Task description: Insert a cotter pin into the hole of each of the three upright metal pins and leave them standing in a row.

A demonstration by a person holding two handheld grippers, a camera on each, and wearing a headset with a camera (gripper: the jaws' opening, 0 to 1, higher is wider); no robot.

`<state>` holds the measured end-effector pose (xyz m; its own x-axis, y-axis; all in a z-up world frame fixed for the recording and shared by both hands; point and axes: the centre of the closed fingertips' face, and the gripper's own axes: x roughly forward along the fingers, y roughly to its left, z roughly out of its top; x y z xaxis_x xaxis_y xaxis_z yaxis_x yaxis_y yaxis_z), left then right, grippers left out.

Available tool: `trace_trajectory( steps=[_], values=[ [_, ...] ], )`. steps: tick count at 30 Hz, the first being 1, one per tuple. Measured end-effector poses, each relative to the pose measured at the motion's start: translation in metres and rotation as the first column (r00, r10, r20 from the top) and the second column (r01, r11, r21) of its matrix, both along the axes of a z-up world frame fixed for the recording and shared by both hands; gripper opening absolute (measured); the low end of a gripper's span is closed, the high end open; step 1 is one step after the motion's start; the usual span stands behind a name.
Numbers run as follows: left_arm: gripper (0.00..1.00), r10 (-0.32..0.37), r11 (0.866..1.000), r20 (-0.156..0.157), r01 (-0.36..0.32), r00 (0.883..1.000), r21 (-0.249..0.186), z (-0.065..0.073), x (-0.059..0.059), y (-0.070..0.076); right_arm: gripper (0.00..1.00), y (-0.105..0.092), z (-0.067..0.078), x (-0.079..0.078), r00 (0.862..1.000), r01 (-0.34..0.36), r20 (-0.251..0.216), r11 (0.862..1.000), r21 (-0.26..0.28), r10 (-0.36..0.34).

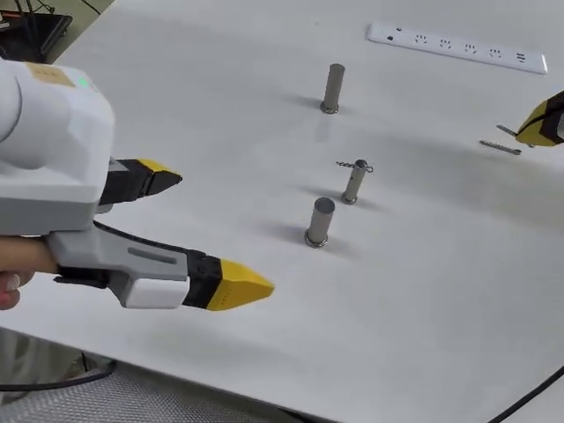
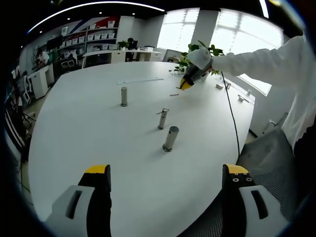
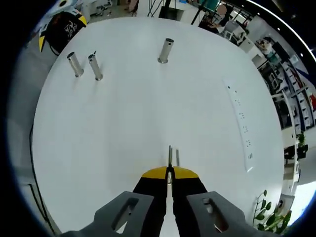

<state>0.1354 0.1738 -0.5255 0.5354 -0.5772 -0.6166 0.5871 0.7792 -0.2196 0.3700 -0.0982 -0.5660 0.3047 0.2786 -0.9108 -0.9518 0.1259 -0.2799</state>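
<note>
Two grippers: left gripper point(image 2: 166, 171) jaws wide apart, empty, near the pins point(image 2: 170, 138); right gripper point(image 3: 169, 173) clamped on cotter pin point(image 3: 169, 157).

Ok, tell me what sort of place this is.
Most likely an open-plan office or workshop room rather than a home: wall shelves stacked with storage boxes, tall windows with a potted plant in front, and a large white table carrying a power strip.

Bright even daylight, soft shadows — sharp focus, fisheye-bent edges, window glare
</note>
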Motion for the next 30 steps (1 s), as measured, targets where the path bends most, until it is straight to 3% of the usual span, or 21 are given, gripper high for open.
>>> trace_trajectory(
  steps=[7, 12, 16, 22, 24, 27, 30],
  values=[
    [0.87, 0.004, 1.000, -0.004, -0.004, 1.000, -0.015, 0.002, 0.000, -0.004, 0.00, 0.013, 0.024, -0.030, 0.997, -0.003, 0.071, 0.995, 0.100, -0.004],
    [0.84, 0.001, 1.000, 0.001, -0.001, 1.000, -0.029, 0.006, -0.001, -0.008, 0.00, 0.013, 0.035, -0.055, 0.992, -0.029, 0.128, 0.992, 0.127, 0.012],
    [0.82, 0.003, 0.999, 0.006, -0.003, 1.000, -0.046, 0.010, 0.000, -0.011, 0.00, 0.018, 0.048, -0.075, 0.990, -0.010, 0.139, 0.980, 0.201, -0.018],
    [0.79, 0.006, 0.996, 0.018, -0.004, 1.000, -0.090, 0.020, 0.002, -0.017, 0.00, 0.028, 0.072, -0.100, 0.982, -0.025, 0.189, 0.965, 0.259, -0.025],
    [0.79, 0.002, 0.995, 0.024, 0.000, 1.000, -0.102, 0.024, 0.002, -0.020, 0.00, 0.030, 0.081, -0.109, 0.968, -0.068, 0.253, 0.970, 0.234, 0.007],
    [0.78, -0.002, 0.994, 0.030, 0.006, 1.000, -0.113, 0.028, 0.001, -0.025, 0.00, 0.033, 0.082, -0.113, 0.966, -0.064, 0.259, 0.964, 0.259, -0.005],
    [0.78, -0.009, 0.992, 0.034, 0.013, 0.999, -0.125, 0.031, 0.002, -0.030, 0.00, 0.034, 0.082, -0.124, 0.957, -0.090, 0.288, 0.968, 0.234, 0.020]
  ],
)
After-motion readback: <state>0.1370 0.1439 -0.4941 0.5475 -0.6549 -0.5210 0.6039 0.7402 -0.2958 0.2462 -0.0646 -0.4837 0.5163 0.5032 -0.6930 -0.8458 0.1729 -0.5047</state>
